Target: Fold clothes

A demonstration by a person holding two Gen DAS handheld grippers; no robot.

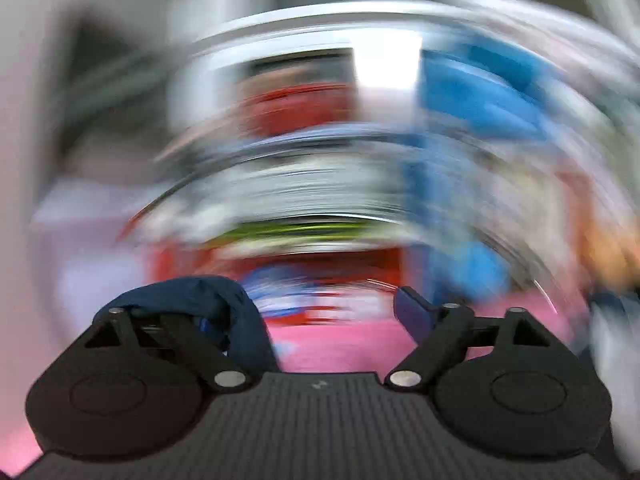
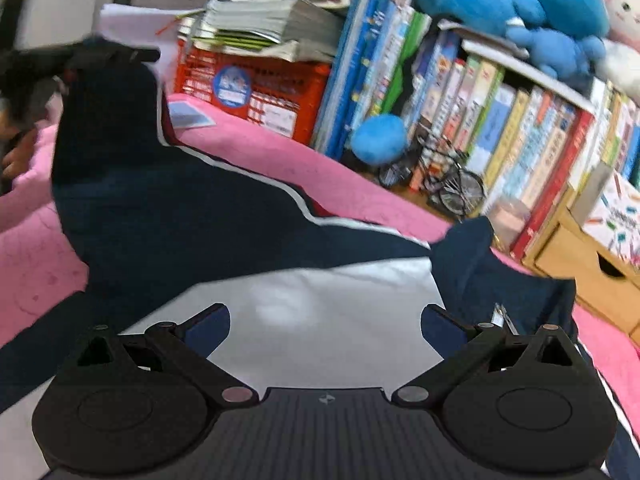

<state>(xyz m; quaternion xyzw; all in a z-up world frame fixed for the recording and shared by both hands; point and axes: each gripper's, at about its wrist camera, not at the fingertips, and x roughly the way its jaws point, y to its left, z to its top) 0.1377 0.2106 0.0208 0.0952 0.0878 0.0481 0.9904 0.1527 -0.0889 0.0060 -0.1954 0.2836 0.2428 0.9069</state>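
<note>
A navy garment with a white panel and white piping (image 2: 192,224) lies on the pink blanket (image 2: 344,184). My right gripper (image 2: 325,322) is open just above the white panel, holding nothing. In the right wrist view the left gripper (image 2: 100,56) is raised at the upper left, and a corner of the navy cloth hangs from it. In the left wrist view my left gripper (image 1: 320,312) has its jaws apart, and navy cloth (image 1: 212,312) is draped over its left finger. That view is heavily blurred by motion.
Behind the blanket stand a red crate (image 2: 256,92) topped with stacked papers, a row of upright books (image 2: 500,120), blue plush toys (image 2: 520,4), a small model bicycle (image 2: 452,180) and a cardboard drawer box (image 2: 580,272) at the right.
</note>
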